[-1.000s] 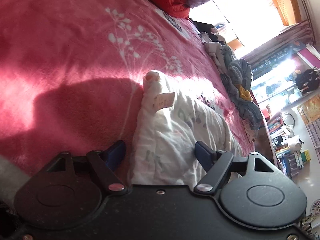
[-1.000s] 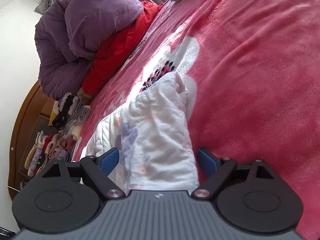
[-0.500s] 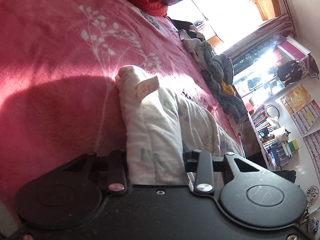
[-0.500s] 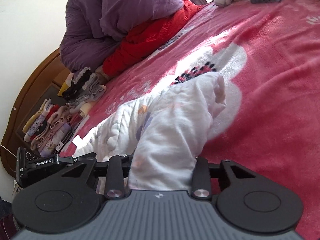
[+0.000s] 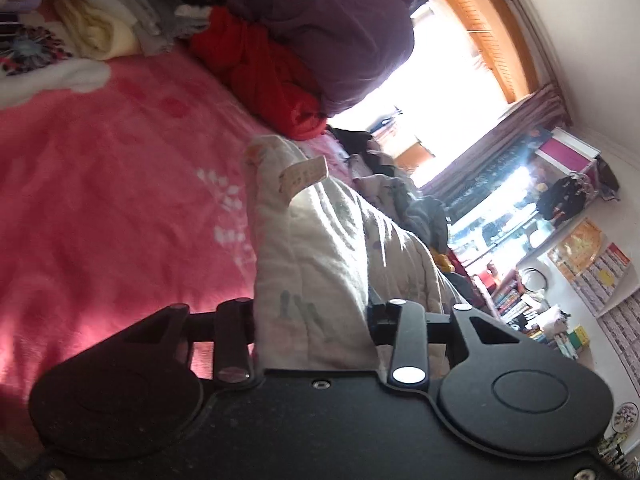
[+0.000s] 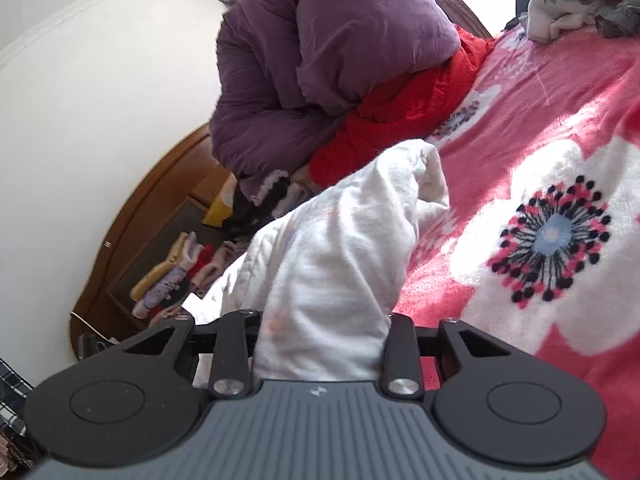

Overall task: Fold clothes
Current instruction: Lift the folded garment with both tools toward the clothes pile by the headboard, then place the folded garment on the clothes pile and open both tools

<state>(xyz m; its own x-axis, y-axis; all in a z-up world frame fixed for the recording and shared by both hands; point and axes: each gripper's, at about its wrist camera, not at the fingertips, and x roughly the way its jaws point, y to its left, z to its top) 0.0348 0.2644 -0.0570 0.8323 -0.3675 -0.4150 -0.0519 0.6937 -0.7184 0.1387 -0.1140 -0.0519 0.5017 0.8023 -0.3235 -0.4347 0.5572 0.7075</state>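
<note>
- Pink fleece blanket [image 5: 100,200] covers the bed; it is plush, printed with white sprigs in the left wrist view and large white flowers with dark-dotted centres in the right wrist view.
- Left gripper [image 5: 312,316]: both fingers are pressed in on a thick bunch of the white garment [image 5: 320,264], which fills the gap between them. No slack shows at either finger.
- White garment is soft, quilted-looking cotton with faint pale prints; a small paper-like label [image 5: 304,176] stands out near its far end in the left wrist view only.
- Right gripper [image 6: 320,340]: fingers likewise clamped on the same garment [image 6: 340,248], cloth rising in a crumpled peak ahead of them.
- Open blanket lies to the left of the garment in the left wrist view and to its right in the right wrist view; both stretches are bare.
- Head of the bed is crowded: a purple puffy quilt [image 6: 320,68] sits on a red padded item [image 6: 400,120], against a curved wooden headboard [image 6: 160,184].
- Right wrist view alone shows rolled socks or small items [image 6: 172,276] stacked at the headboard, and a heap of grey and white clothes [image 6: 576,0] at the far bed edge.
- Left wrist view alone shows a bright window [image 5: 440,92] and bookshelves [image 5: 516,300] beyond the bed.
</note>
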